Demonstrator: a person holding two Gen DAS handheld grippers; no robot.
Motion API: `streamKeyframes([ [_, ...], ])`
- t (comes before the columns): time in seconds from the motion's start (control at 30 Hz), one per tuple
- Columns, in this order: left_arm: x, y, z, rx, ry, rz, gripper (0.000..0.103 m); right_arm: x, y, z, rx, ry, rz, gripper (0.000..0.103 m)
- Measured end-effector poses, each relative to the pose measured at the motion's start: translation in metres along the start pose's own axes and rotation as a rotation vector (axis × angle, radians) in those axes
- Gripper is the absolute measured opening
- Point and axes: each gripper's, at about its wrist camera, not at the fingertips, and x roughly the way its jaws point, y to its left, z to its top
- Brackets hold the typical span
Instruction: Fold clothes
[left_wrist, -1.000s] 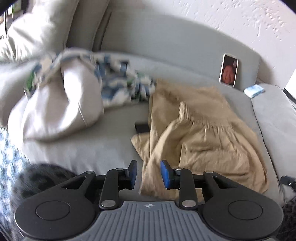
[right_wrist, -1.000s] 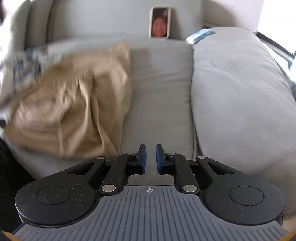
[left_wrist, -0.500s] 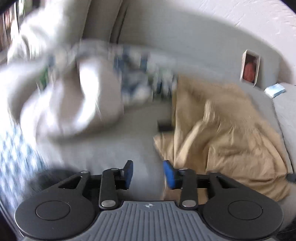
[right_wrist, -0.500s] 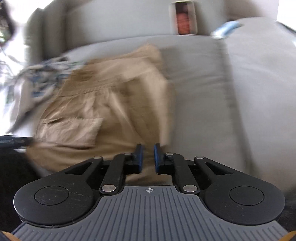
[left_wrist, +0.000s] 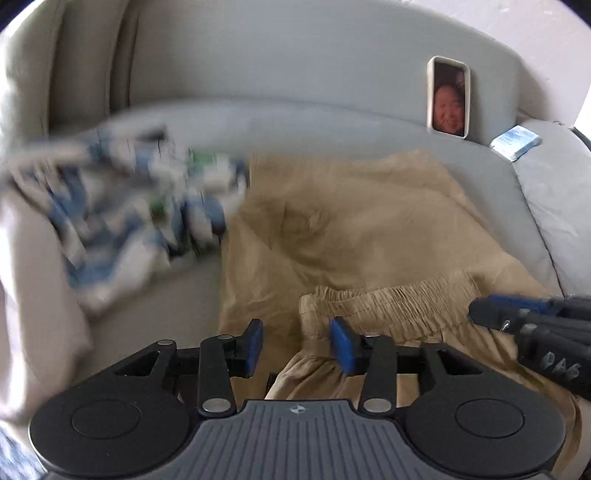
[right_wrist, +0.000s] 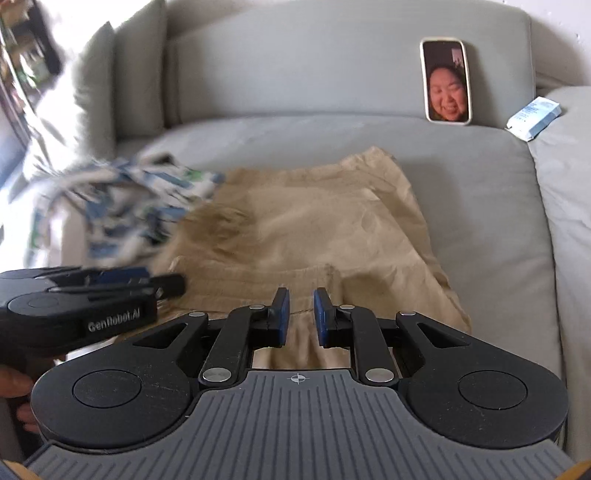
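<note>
Left view: on the grey sofa (left_wrist: 332, 125), tan shorts (left_wrist: 351, 229) lie rumpled mid-seat, unfolded, left gripper (left_wrist: 295, 341) jaws released at their waistband. Right view: right gripper (right_wrist: 299, 308) jaws parted, empty, at the front edge; a patterned garment (right_wrist: 122, 206) lies crumpled leftward.

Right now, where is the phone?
In both wrist views the phone stands upright against the sofa backrest, at the far right of the seat, beyond the tan shorts and left of a small blue-and-white packet.
</note>
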Motion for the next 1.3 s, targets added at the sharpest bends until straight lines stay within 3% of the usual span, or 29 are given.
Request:
streamKeyframes([
  [0.07, 0.001, 0.010, 0.000, -0.037, 0.006, -0.033, 0.050, 0.019, -0.005, -0.002, -0.024, 0.059, -0.040, 0.029],
  [0.2, -0.028, 0.016, 0.002, -0.014, -0.030, -0.071, 0.051, -0.004, -0.015, 0.003, 0.027, 0.017, 0.003, 0.030],
  [0.23, -0.039, 0.019, 0.002, -0.002, -0.047, -0.072, 0.060, -0.016, -0.020, 0.005, 0.047, -0.004, 0.024, 0.031],
  [0.27, -0.049, 0.023, 0.000, 0.003, -0.066, -0.071, 0.077, -0.027, -0.028, 0.007, 0.070, -0.017, 0.048, 0.031],
  [0.3, -0.056, 0.026, 0.003, -0.001, -0.083, -0.064, 0.083, -0.037, -0.037, 0.009, 0.094, -0.025, 0.072, 0.035],
  [0.43, -0.077, 0.043, 0.019, -0.037, -0.143, -0.061, 0.084, -0.061, -0.084, 0.023, 0.202, 0.011, 0.160, 0.048],
  [0.53, -0.076, 0.046, 0.044, -0.108, -0.171, -0.147, 0.084, -0.059, -0.119, 0.037, 0.304, 0.019, 0.180, 0.054],
  [0.57, -0.064, 0.039, 0.053, -0.103, -0.159, -0.146, 0.083, -0.047, -0.127, 0.043, 0.334, 0.026, 0.187, 0.055],
  [0.63, -0.040, 0.026, 0.072, -0.093, -0.136, -0.142, 0.080, -0.023, -0.142, 0.054, 0.394, 0.040, 0.200, 0.068],
  [0.7, -0.010, 0.012, 0.085, -0.091, -0.097, -0.134, 0.074, 0.000, -0.158, 0.065, 0.454, 0.055, 0.214, 0.070],
  [0.73, 0.007, 0.006, 0.090, -0.094, -0.069, -0.129, 0.073, 0.012, -0.165, 0.071, 0.484, 0.062, 0.221, 0.070],
  [0.87, 0.074, -0.005, 0.100, -0.092, 0.054, -0.230, 0.067, 0.070, -0.184, 0.085, 0.551, 0.079, 0.268, 0.070],
  [0.97, 0.109, -0.012, 0.097, -0.039, 0.172, -0.205, 0.067, 0.109, -0.196, 0.093, 0.578, 0.101, 0.334, 0.070],
  [1.1, 0.107, -0.036, 0.086, 0.131, 0.152, -0.138, 0.068, 0.149, -0.212, 0.102, 0.611, 0.144, 0.518, 0.070],
  [1.17, 0.109, -0.036, 0.085, 0.129, 0.149, -0.138, 0.068, 0.167, -0.211, 0.108, 0.597, 0.179, 0.575, 0.061],
  [1.23, 0.108, -0.031, 0.085, 0.112, 0.150, -0.156, 0.068, 0.184, -0.205, 0.113, 0.580, 0.220, 0.597, 0.041],
  [1.3, 0.107, -0.031, 0.082, 0.121, 0.142, -0.161, 0.068, 0.199, -0.198, 0.116, 0.592, 0.251, 0.626, 0.038],
])
